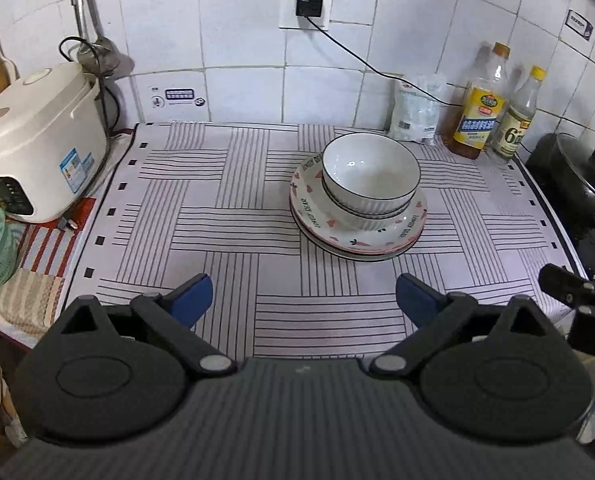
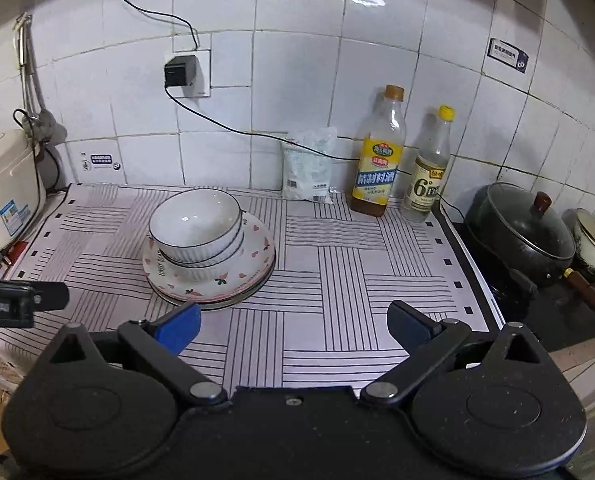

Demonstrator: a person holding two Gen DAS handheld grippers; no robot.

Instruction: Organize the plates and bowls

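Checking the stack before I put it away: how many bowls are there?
2, nested: top bowl in lower bowl, standing on the plates. More may be hidden.

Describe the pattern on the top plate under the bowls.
White top plate with pink hearts, small carrots and dark lettering around its rim; clearest in the right wrist view.

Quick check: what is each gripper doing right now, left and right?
Left gripper: open, holding nothing, short of the stacked bowls.
Right gripper: open, holding nothing.
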